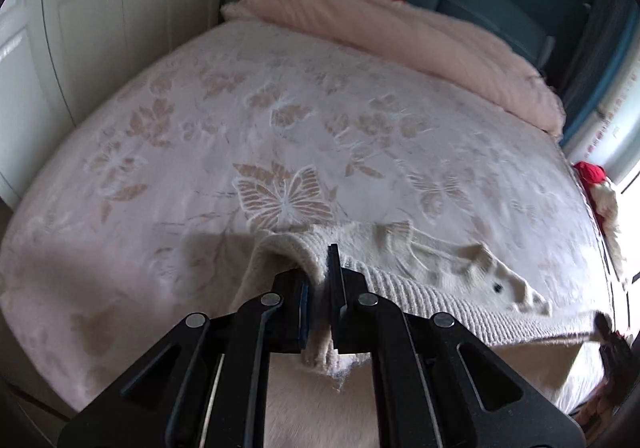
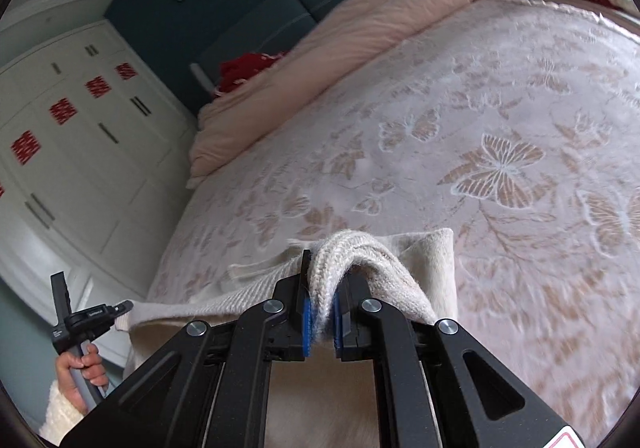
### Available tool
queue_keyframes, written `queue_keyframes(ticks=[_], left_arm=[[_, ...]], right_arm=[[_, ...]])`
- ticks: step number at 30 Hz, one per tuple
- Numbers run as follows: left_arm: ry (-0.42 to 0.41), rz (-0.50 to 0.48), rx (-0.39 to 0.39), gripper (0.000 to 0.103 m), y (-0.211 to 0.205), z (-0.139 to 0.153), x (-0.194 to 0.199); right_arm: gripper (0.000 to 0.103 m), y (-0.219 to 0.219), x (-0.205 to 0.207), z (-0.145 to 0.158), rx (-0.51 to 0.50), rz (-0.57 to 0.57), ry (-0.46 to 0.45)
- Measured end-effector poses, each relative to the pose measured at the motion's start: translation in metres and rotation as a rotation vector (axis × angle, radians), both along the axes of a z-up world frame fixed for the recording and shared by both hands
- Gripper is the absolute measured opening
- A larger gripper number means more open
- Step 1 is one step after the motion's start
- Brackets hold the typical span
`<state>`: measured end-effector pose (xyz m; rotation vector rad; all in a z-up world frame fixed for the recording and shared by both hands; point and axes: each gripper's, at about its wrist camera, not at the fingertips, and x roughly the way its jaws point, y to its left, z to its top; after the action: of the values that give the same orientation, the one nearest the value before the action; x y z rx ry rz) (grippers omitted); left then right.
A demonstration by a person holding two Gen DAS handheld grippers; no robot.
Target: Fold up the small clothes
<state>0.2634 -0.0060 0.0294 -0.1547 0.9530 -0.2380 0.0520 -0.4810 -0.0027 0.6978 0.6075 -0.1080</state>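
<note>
Left wrist view: both tongs (image 1: 320, 288) (image 2: 322, 300) pinch the blurred knit garment (image 1: 420, 288), its lower part hidden.

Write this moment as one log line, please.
left tongs: shut on cream knit garment | right tongs: shut on it | over bed

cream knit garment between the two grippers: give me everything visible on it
The cream knit garment looks like a small sweater of soft, fuzzy wool-like yarn with a ribbed band along one edge and a small dark dot on the front. It is stretched between the left hand-held gripper and the right hand-held gripper, each shut on a bunched ribbed edge. It hangs below both, just above the butterfly-patterned bedspread; whether its far part rests on the bedspread is unclear. The picture is blurred.
</note>
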Motion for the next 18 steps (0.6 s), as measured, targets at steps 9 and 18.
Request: queue_keyframes(ticks=[9, 18], left_arm=[[0.089, 0.027, 0.069, 0.007, -0.029, -0.069, 0.056], [0.112, 0.068, 0.064, 0.019, -0.037, -0.099, 0.075]], right_arm=[[0.007, -0.025, 0.055, -0.071, 0.047, -0.055, 0.12], [0.012, -0.026, 0.069, -0.077, 0.041, -0.066, 0.14]])
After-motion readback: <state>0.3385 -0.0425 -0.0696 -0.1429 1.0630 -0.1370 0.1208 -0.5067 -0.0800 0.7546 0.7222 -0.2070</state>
